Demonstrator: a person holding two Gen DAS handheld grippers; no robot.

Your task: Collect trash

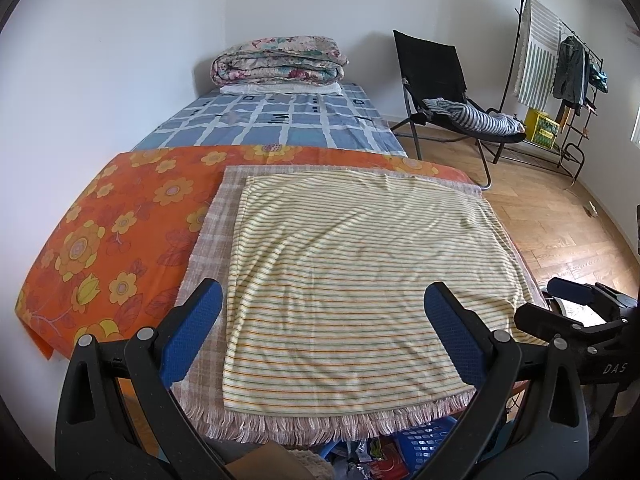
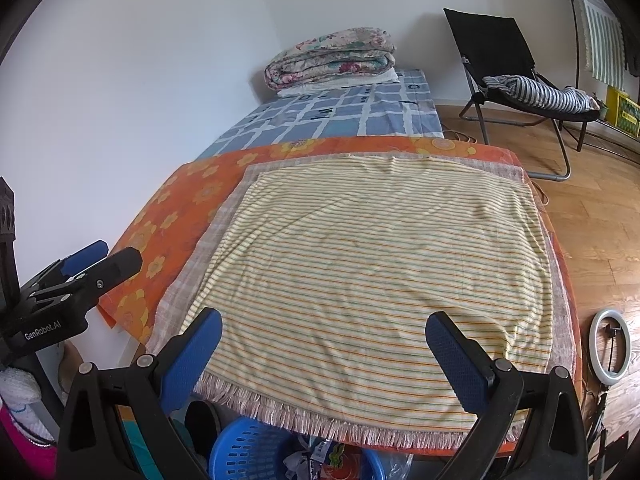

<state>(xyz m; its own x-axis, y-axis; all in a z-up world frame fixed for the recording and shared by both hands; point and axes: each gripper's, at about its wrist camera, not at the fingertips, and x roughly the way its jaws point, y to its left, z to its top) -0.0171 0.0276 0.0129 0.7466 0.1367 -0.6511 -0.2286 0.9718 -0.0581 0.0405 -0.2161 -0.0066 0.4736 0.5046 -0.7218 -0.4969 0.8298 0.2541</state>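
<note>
While both claws hang wide open with nothing between their blue pads, we hold the left claw (image 1: 323,334) and right claw (image 2: 323,356) over the near edge of the table (image 2: 172,216), likely ready to reach either way. No trash shows on its striped cloth (image 2: 360,264). Crumpled wrappers (image 2: 316,458) lie in the blue basket (image 2: 244,450) under that near edge. Only the right view shows this clearly; the left catches just a corner of it, but alone shows the clothes rack (image 1: 560,76).
</note>
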